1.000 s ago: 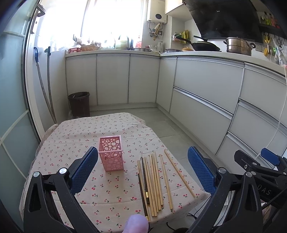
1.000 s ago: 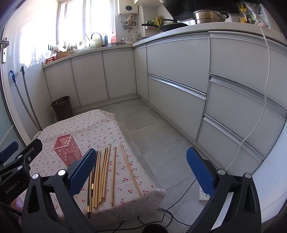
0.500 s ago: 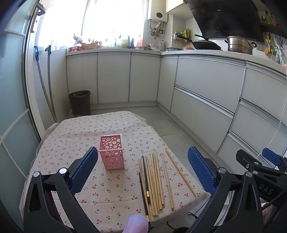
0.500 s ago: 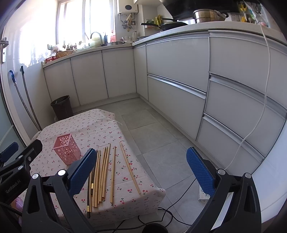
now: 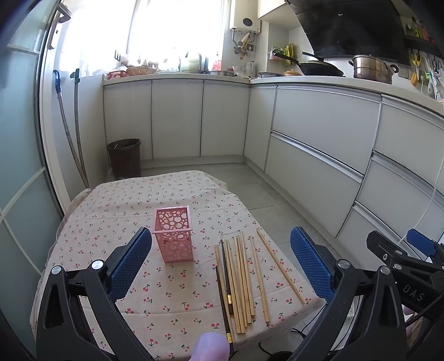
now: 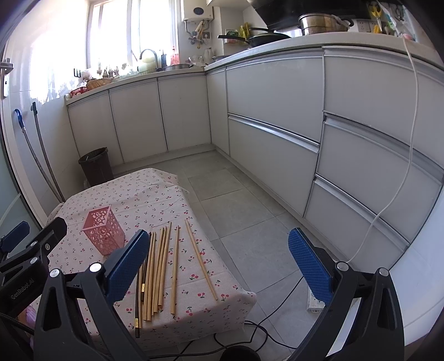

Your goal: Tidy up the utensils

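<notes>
Left gripper (image 5: pixel 220 266) and right gripper (image 6: pixel 216 266): both tongs spread wide, holding nothing, above the table (image 5: pixel 116 211). The chopsticks (image 5: pixel 241 277) lie loose in a fan near the front-right edge, just right of the upright pink holder (image 5: pixel 174 234), which looks empty. Risks: a nudge may roll the outermost stick (image 5: pixel 280 270) off the edge; the light holder may tip if struck by a stick. Open room lies behind and left of the holder; the right edge drops to the floor (image 6: pixel 244 211).

walls: white cabinets (image 5: pixel 319 116) | floor: grey tiles (image 6: pixel 244 211) | light: bright window (image 5: pixel 172 25) | corner: brown bin (image 5: pixel 124 157)
</notes>
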The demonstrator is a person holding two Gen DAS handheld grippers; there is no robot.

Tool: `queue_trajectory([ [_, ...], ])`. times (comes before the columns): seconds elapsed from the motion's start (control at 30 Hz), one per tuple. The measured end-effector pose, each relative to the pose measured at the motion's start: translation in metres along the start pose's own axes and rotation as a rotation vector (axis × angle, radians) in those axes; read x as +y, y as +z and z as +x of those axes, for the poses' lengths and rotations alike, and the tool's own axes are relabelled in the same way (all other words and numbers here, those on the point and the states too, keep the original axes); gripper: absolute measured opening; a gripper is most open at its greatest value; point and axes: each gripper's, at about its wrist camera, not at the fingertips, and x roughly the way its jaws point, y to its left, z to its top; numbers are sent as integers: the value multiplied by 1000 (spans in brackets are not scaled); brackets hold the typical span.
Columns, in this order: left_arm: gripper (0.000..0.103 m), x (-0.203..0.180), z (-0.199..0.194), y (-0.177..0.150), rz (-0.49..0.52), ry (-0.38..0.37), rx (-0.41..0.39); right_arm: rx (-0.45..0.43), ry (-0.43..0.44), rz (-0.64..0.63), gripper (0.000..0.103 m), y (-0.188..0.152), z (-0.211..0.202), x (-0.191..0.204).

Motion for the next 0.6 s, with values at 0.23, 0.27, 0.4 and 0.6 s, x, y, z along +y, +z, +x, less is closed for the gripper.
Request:
queue_trajectory([
  [0.23, 96, 1, 1, -1, -5, 3, 6, 0, 1, 1, 98, 0, 0, 0],
  [0.27, 96, 1, 1, 0, -5, 4, 7, 0, 0, 1, 98, 0, 0, 0],
  [0.4, 96, 1, 1, 0, -4, 6, 9, 1, 1, 3, 98, -1, 0, 2],
  [0.6, 96, 1, 1, -1, -4, 6, 11, 2, 2, 4, 98, -1, 1, 2],
])
